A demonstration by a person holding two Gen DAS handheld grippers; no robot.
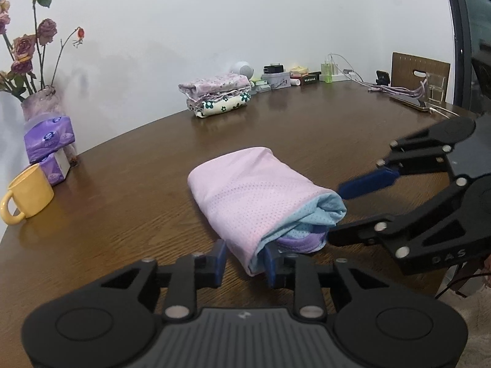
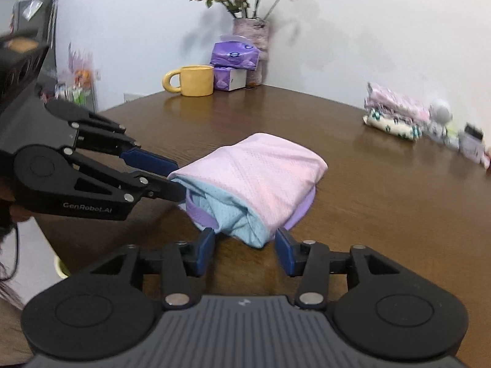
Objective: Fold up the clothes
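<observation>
Pink mesh garment (image 1: 254,196), folded with blue lining showing, lies on the worktop (image 1: 122,202). Left gripper (image 1: 245,260) and right gripper (image 2: 245,250) stand part open at its near corners, gripping nothing. Beyond: folded clothes (image 1: 218,93).

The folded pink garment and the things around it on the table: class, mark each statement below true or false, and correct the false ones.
1. The pink garment lies folded on the wooden table. True.
2. The mug is blue. False: it is yellow.
3. A second folded pile, the floral cloths, sits near the wall. True.
4. The vase holds no flowers. False: it holds dried roses.
5. The right gripper is clamped shut on the garment. False: its jaws stand apart either side of the blue end.
</observation>
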